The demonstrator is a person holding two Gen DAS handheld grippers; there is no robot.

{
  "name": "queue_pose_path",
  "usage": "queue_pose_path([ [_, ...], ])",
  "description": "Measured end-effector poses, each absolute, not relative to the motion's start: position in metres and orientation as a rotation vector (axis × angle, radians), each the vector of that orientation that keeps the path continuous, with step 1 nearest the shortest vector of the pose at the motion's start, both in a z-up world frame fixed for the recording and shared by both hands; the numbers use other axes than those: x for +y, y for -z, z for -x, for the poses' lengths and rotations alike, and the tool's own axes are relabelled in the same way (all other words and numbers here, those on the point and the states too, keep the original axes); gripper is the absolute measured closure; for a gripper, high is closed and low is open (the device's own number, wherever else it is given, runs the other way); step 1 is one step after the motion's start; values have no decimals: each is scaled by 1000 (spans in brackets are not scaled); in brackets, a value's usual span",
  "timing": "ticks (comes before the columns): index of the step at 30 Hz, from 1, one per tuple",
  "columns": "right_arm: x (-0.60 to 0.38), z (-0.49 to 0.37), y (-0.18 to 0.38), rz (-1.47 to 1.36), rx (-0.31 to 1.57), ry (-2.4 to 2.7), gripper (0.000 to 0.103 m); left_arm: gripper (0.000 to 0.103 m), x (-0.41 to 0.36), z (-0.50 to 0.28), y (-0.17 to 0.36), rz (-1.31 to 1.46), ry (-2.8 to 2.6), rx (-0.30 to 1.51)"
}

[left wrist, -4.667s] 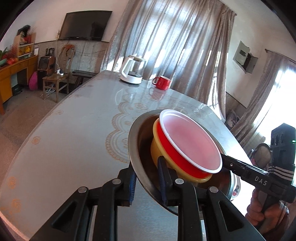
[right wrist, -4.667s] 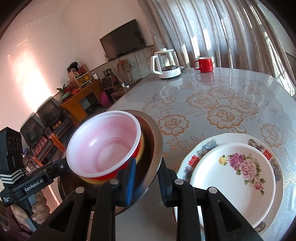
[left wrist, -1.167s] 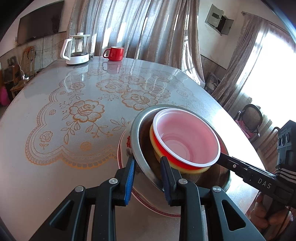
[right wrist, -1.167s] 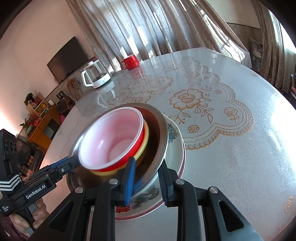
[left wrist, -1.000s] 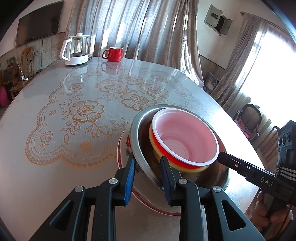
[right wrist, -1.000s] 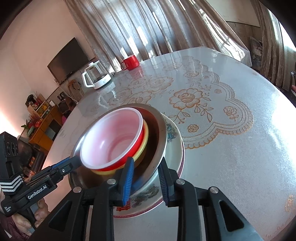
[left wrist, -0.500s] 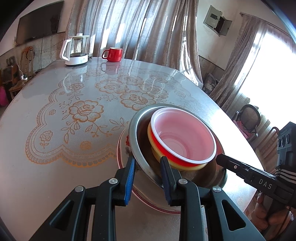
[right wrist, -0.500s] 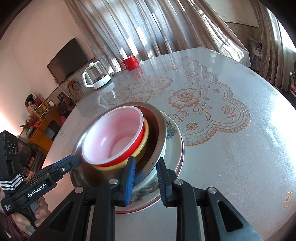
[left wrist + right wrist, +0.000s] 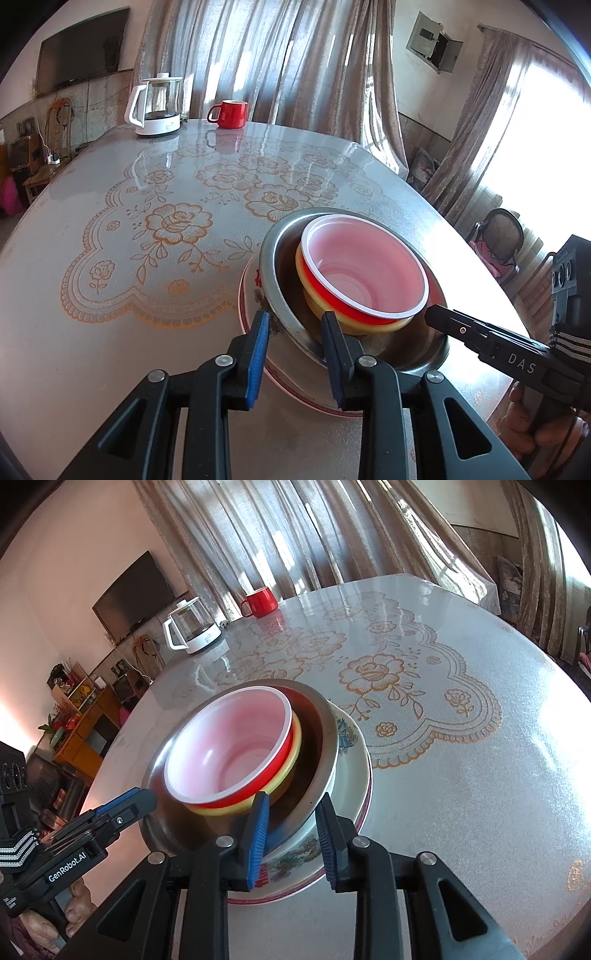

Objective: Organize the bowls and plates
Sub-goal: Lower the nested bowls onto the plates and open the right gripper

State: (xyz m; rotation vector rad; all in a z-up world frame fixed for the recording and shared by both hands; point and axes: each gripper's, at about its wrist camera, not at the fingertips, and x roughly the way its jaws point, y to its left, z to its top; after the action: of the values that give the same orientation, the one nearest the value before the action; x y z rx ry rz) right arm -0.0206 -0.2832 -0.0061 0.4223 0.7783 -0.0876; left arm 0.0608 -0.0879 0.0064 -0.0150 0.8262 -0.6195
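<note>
Both grippers have eased apart off the steel bowl (image 9: 291,314), left gripper (image 9: 295,345) and right gripper (image 9: 290,829) now spread astride its rim, bowls resting on plates (image 9: 351,771); only the right view shows the plate's floral face.

The metal bowl (image 9: 284,295) is brushed steel with a dull sheen, and inside it nest a glossy red plastic bowl (image 9: 364,271) with a pale, smooth interior and a yellow plastic bowl (image 9: 317,306) beneath. Under them the plates (image 9: 354,760) look like glazed ceramic with printed flowers. The surface (image 9: 147,229) is glossy, laid over patterned lace cloth, and the fingers (image 9: 258,339) carry ribbed blue pads on matt black plastic.
</note>
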Motion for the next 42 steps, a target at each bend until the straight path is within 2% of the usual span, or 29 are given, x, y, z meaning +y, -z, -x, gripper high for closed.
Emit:
queue_pose_path([
  [10,-281,22,6,-414,778,91,75,56,-81,-51,-9,-3,580,803],
  [38,-273,27,11,-523,788,39,75,36,-60,-46,-2,4,455,826],
  [42,-272,29,11,-539,786,34,72,30,-58,-44,-3,5,453,819],
])
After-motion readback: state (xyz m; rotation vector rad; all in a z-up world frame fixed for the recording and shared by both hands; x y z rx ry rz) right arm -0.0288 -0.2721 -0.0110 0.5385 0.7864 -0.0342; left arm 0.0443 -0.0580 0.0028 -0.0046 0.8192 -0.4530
